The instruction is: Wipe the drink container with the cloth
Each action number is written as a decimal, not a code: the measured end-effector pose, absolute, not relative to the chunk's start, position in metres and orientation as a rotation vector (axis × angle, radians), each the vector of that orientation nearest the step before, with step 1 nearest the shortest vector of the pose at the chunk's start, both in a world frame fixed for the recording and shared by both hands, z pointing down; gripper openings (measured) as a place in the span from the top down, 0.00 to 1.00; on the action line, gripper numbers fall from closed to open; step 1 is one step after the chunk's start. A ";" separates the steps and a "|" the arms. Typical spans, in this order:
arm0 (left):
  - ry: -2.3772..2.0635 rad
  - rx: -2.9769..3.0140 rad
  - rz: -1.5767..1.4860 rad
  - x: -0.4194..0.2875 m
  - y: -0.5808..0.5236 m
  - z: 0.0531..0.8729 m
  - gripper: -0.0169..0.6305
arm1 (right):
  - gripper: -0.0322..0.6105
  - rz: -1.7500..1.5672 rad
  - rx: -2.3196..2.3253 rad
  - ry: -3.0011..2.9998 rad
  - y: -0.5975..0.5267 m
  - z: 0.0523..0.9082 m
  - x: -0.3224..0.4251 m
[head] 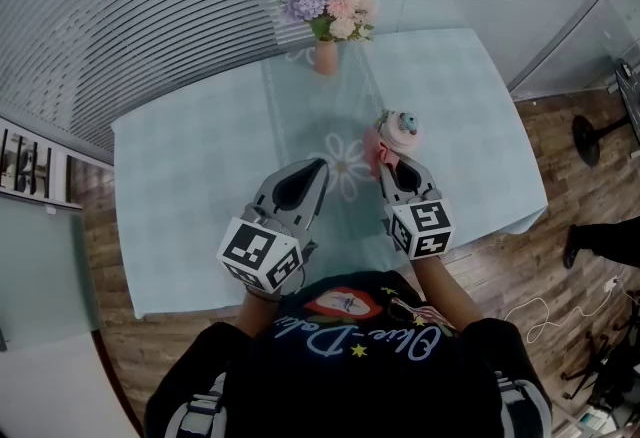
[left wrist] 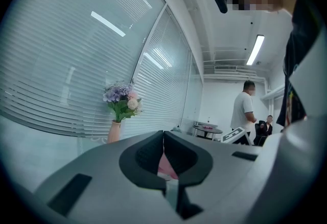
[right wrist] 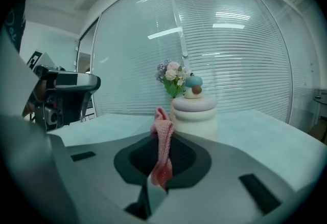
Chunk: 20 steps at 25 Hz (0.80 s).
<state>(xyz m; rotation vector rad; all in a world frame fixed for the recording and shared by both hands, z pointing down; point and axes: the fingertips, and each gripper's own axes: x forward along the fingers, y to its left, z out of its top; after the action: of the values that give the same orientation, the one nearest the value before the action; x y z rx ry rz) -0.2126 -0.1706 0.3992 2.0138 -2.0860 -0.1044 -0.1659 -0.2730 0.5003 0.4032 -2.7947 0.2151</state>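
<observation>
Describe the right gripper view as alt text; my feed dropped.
The right gripper is shut on a pink knitted cloth sticking up between its jaws. Just beyond stands the cream drink container with a lilac lid, on a pale blue tablecloth, flowers behind.

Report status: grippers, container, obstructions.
Right gripper jaws shut on pink cloth, beside drink container, contact unclear. Left gripper jaws together. Flower vase stands behind, not in the way.
</observation>
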 end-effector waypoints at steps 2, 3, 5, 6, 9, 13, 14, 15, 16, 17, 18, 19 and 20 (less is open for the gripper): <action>-2.089 2.009 -0.103 -0.213 -0.170 0.400 0.97 | 0.91 0.213 0.406 -2.783 -0.274 0.506 -0.165; -2.090 2.007 -0.102 -0.214 -0.170 0.400 0.97 | 0.91 0.214 0.405 -2.775 -0.274 0.510 -0.165; -2.092 2.005 -0.099 -0.214 -0.170 0.402 0.97 | 0.91 0.220 0.400 -2.760 -0.273 0.517 -0.164; -2.092 2.004 -0.099 -0.214 -0.170 0.402 0.97 | 0.91 0.222 0.398 -2.753 -0.273 0.520 -0.164; -2.093 2.001 -0.100 -0.215 -0.170 0.402 0.97 | 0.91 0.225 0.393 -2.735 -0.272 0.527 -0.163; -2.098 1.994 -0.097 -0.215 -0.170 0.403 0.97 | 0.91 0.229 0.386 -2.717 -0.273 0.534 -0.162; -2.099 1.993 -0.095 -0.215 -0.170 0.403 0.97 | 0.91 0.231 0.384 -2.714 -0.272 0.535 -0.162; -2.100 1.991 -0.094 -0.215 -0.169 0.403 0.97 | 0.91 0.233 0.382 -2.713 -0.272 0.536 -0.161; -2.101 1.991 -0.093 -0.215 -0.169 0.403 0.97 | 0.91 0.235 0.379 -2.712 -0.271 0.537 -0.161; -2.102 1.990 -0.091 -0.215 -0.169 0.403 0.97 | 0.91 0.236 0.375 -2.713 -0.269 0.537 -0.161; -2.103 1.990 -0.090 -0.214 -0.169 0.403 0.97 | 0.91 0.238 0.370 -2.716 -0.268 0.536 -0.160; -2.104 1.990 -0.089 -0.214 -0.169 0.403 0.97 | 0.91 0.241 0.364 -2.719 -0.267 0.535 -0.160; -2.105 1.990 -0.088 -0.214 -0.169 0.403 0.97 | 0.91 0.244 0.357 -2.724 -0.265 0.534 -0.160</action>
<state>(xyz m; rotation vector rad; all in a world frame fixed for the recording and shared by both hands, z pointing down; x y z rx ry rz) -0.2141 -0.1686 0.4031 1.9902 -2.1051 -0.0882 -0.1603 -0.2654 0.5339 0.3567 -2.7238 0.2443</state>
